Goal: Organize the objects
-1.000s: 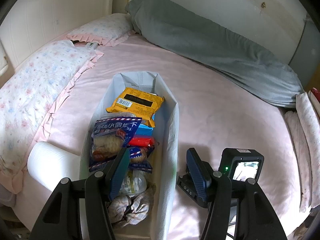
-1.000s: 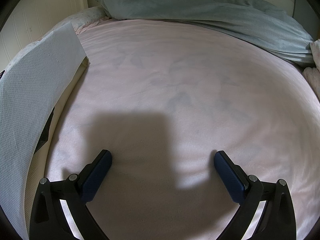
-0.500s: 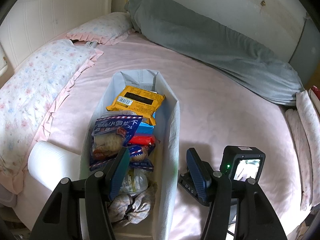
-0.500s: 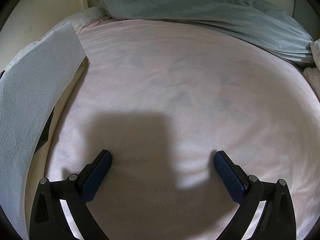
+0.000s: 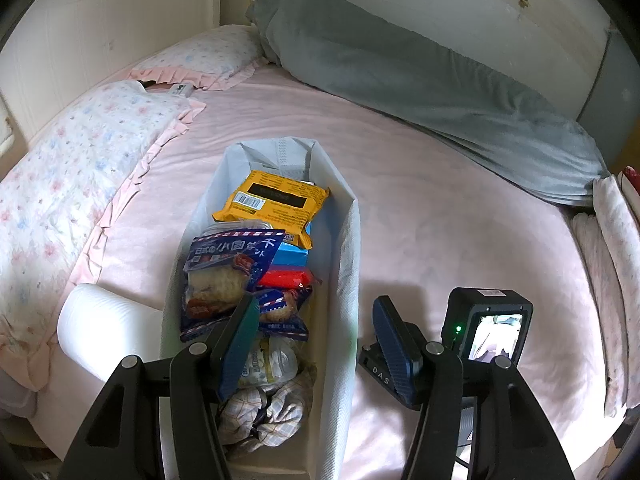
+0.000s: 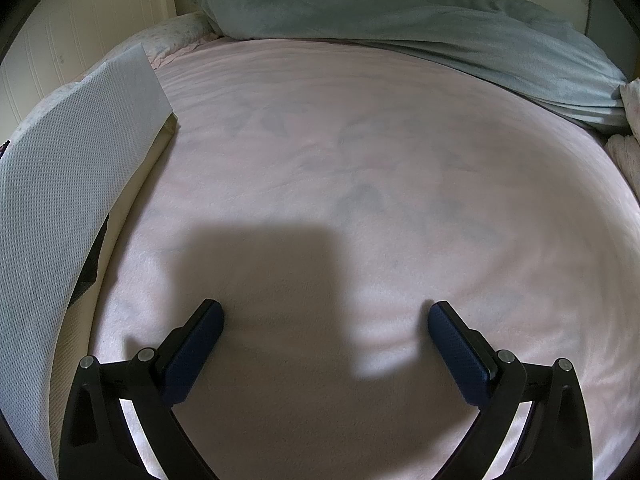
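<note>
Long white bin [image 5: 347, 264] of snacks lay on the pink bed [image 5: 460, 216], its long axis running 6 to 12 o'clock.

The left gripper [image 5: 314, 344] stood open astride the bin's right wall, clamping nothing, one finger [image 5: 240, 344] inside over the snack packets [image 5: 228, 272]. The right gripper [image 6: 326, 344] gaped wide and empty above the sheet, at 3 o'clock from the bin.

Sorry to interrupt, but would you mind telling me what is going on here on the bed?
A person holds a gripper in each hand over a pink bed. The left gripper hovers open above a long white fabric bin packed with snack packets, including a yellow packet, and a checked cloth. The right gripper hangs open over bare sheet beside the bin, holding nothing. A white roll lies on the bin's other side.
</note>
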Action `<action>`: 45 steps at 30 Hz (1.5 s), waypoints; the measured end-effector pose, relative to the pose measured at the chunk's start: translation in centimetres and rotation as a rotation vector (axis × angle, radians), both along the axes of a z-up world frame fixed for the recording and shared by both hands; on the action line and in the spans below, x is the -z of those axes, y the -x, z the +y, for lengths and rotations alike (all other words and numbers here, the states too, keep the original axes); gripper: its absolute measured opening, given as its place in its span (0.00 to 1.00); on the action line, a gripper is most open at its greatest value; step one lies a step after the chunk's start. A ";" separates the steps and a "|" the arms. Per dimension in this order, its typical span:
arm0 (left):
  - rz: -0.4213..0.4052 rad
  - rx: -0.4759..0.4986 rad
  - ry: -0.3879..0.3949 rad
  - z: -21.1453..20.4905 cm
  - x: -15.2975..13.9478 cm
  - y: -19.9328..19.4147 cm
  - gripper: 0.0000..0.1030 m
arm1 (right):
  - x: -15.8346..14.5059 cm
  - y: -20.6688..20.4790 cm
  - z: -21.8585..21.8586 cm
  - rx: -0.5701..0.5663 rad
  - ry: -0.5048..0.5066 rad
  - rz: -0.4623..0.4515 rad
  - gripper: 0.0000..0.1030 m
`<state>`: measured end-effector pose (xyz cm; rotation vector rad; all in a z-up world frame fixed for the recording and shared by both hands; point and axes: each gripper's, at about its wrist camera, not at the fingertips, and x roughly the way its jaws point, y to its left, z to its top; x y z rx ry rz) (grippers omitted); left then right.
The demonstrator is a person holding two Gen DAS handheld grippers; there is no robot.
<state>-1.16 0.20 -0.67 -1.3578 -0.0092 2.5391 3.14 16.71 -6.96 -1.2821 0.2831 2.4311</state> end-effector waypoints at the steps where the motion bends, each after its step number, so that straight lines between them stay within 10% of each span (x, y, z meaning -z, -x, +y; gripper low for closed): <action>1: 0.000 0.002 0.002 0.0 0.0 0.0 0.55 | 0.0 0.0 0.0 0.000 0.000 0.000 0.98; 45: -0.006 0.027 0.030 0.9 0.3 -0.1 0.55 | 0.1 -0.2 0.3 -0.002 0.000 0.000 0.98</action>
